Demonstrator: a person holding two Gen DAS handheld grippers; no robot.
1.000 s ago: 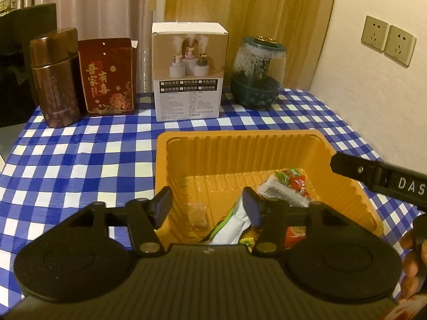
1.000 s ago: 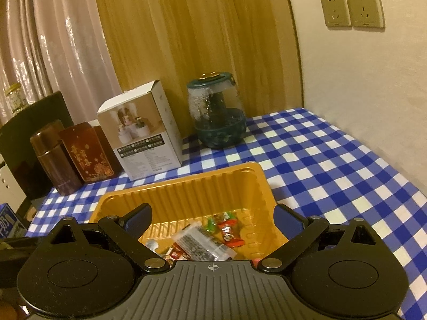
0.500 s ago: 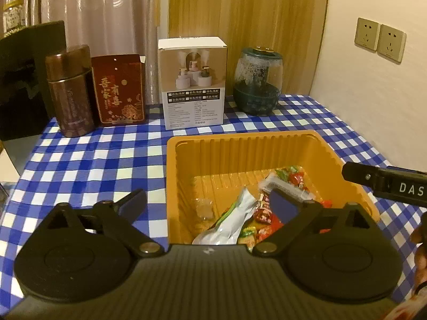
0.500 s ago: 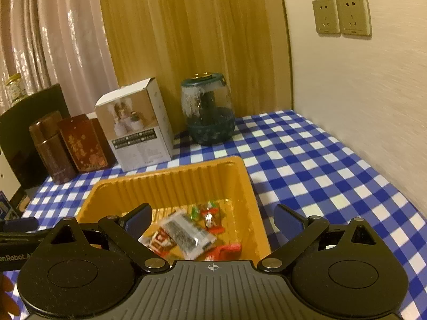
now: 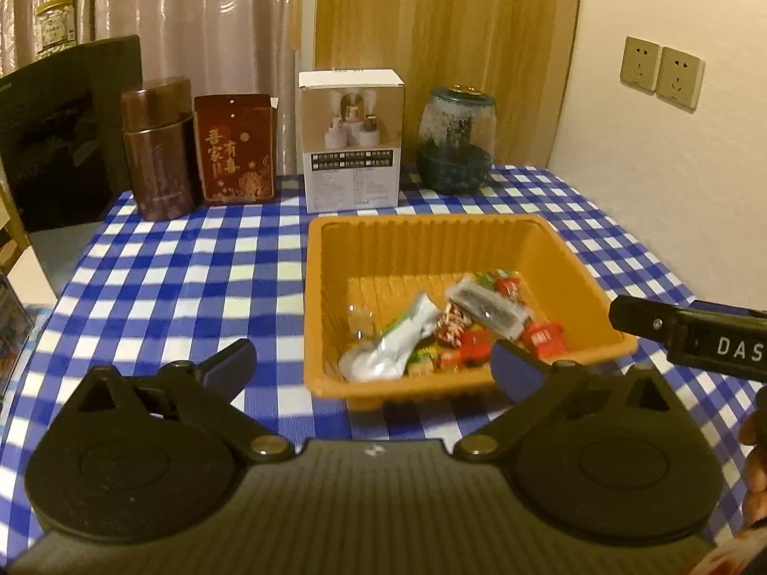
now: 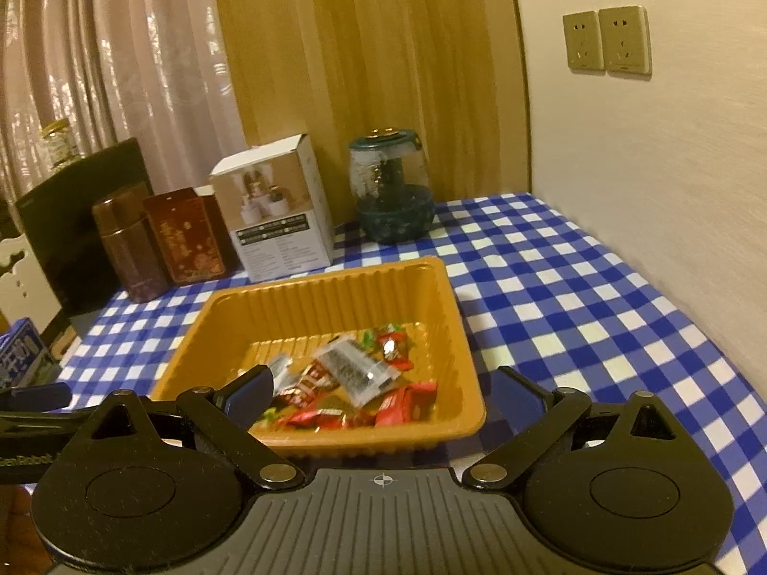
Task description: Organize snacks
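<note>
Orange tray [image 5: 594, 282] — landmark; sits on the blue-and-white checked bench [image 5: 182, 278], ribbed walls, no lid.

Snacks [image 5: 460, 330] — all lying loose inside the tray, heaped toward its near wall: a white pouch [image 5: 402, 340], a clear packet with dark contents [image 5: 489, 306], several red and green wrapped sweets. The right wrist view shows red wrappers [image 6: 407, 400] against the tray's near wall that the left view half hides behind its own claw finger.

Left claw [image 5: 371, 366] — before the tray's near-left corner, jaws opening, now spread wide; nothing between them, only bench and the tray's rim showing in the gap.

Right claw [image 6: 383, 390] — before the tray's near wall, jaws spread wide, gripping nothing. Its black body with white lettering enters the left view just right of the tray; a fingertip of the person's hand shows below it.

Behind the tray, left to right: brown tin [image 5: 156, 148], dark red box with gold characters [image 5: 237, 148], white carton [image 5: 352, 139], dark green glass jar [image 5: 455, 141].

Left view only — the bench's far-left edge and a dark panel beyond it. Right view only — the bench right of the tray and the wall with its two sockets [image 6: 606, 40] seen large; a blue box [image 6: 21, 354] off the tray's left side.
</note>
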